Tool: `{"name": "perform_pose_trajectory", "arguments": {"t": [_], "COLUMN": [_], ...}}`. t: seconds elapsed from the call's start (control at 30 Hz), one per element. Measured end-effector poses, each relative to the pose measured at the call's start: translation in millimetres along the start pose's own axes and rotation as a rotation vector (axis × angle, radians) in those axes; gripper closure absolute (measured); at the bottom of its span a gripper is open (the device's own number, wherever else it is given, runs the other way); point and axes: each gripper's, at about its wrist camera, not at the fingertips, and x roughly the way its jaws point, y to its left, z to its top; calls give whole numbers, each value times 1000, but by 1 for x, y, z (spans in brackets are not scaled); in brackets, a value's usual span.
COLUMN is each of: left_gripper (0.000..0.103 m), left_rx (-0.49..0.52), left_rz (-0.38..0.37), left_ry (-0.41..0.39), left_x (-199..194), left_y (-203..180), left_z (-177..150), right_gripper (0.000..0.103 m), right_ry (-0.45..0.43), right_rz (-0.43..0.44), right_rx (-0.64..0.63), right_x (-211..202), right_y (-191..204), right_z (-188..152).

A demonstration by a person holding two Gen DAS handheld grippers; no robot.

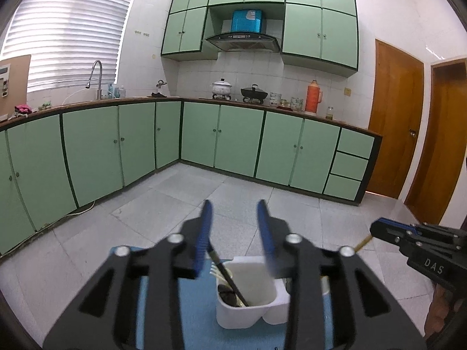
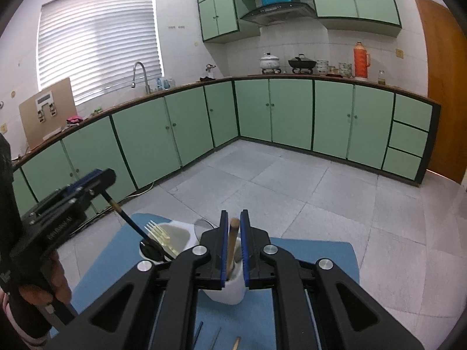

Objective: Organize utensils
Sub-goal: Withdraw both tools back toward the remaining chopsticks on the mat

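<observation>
A white utensil holder with compartments stands on a blue mat. In the left wrist view my left gripper is open above it; a dark chopstick leans in the holder beside a pale plastic fork and a dark spoon. In the right wrist view my right gripper is shut on a wooden chopstick standing in the holder's near compartment. The left gripper shows at left, touching the dark chopstick's top. The fork is there too.
Loose utensils lie on the mat at the bottom edge of the right wrist view. Beyond the mat are a grey tiled floor, green cabinets and wooden doors at right.
</observation>
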Motion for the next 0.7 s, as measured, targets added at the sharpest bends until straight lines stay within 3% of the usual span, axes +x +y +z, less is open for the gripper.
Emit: {"name": "perform_pose_trajectory", "arguments": {"t": [0.13, 0.2, 0.33, 0.4, 0.53, 0.57, 0.6, 0.7], "left_gripper": [57, 54, 43, 40, 23, 19, 17, 13], "left_rx": [-16, -24, -32, -41, -46, -39, -28, -27], "left_rz": [2, 1, 14, 13, 26, 32, 40, 27], "left_ry": [-3, -4, -9, -6, -14, -13, -8, 19], "left_x": [-8, -12, -23, -30, -51, -56, -63, -79], "left_y": [5, 8, 11, 14, 16, 16, 16, 18], "left_z": [-5, -8, -17, -22, -35, -39, -45, -63], "right_gripper": [79, 64, 54, 44, 31, 23, 15, 7], "right_ry": [4, -3, -16, -34, -75, -83, -89, -89], "right_rz": [-10, -11, -8, -10, -37, -43, -50, -77], "right_rx": [5, 12, 9, 13, -3, -7, -11, -30], "right_x": [-4, -8, -17, -25, -46, -52, -58, -71], "right_y": [-3, -5, -3, -2, 2, 3, 5, 11], "right_z": [-8, -12, -20, -24, -36, -40, -45, -64]}}
